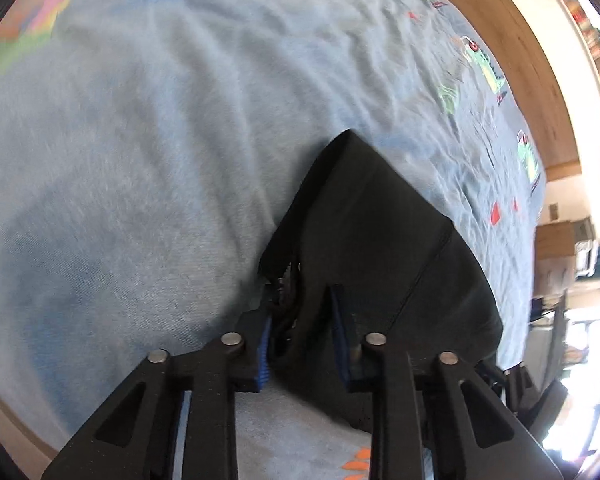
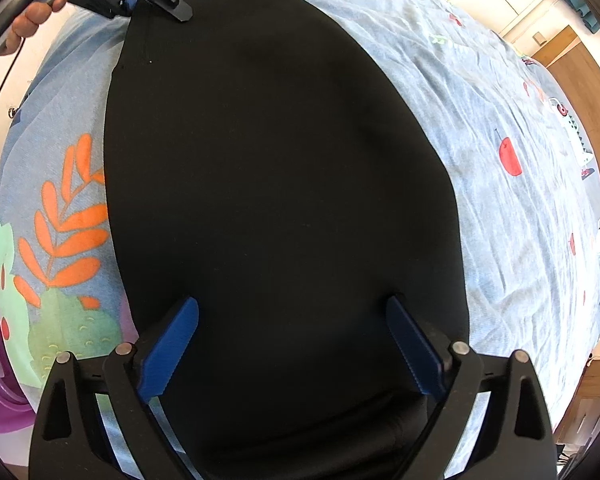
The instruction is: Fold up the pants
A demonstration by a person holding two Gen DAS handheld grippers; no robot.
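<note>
Gripping one end of the black pants (image 2: 276, 184), our left gripper (image 1: 300, 340) is pinching a bunched edge of the fabric between its blue ribbed pads (image 1: 263, 354); the jaws are standing narrowly apart with cloth filling the gap, and something like a zipper seems to be showing there. From the right wrist view we are seeing that same gripper at the pants' far end, with the bare hand (image 2: 32, 12) wrapped round its handle.

Our right gripper (image 2: 292, 344) is hovering over the near end of the pants with its jaws spread wide and nothing between them; its blue pads (image 2: 168, 352) are straddling the dark cloth, though we cannot tell whether they are touching it. We judge this as lining up for a grasp on the near end, so that both ends can be handled together for the fold.

The pants are lying along the bed, spread into one long, smooth, matte black panel with a stitched seam near the left gripper. Beneath them the bedsheet (image 2: 500, 92) is a pale blue, slightly wrinkled, fuzzy-looking cloth printed with orange leaves (image 2: 68, 224) beside the pants' left edge and a red cherry (image 2: 510, 158) beyond their right edge.
</note>
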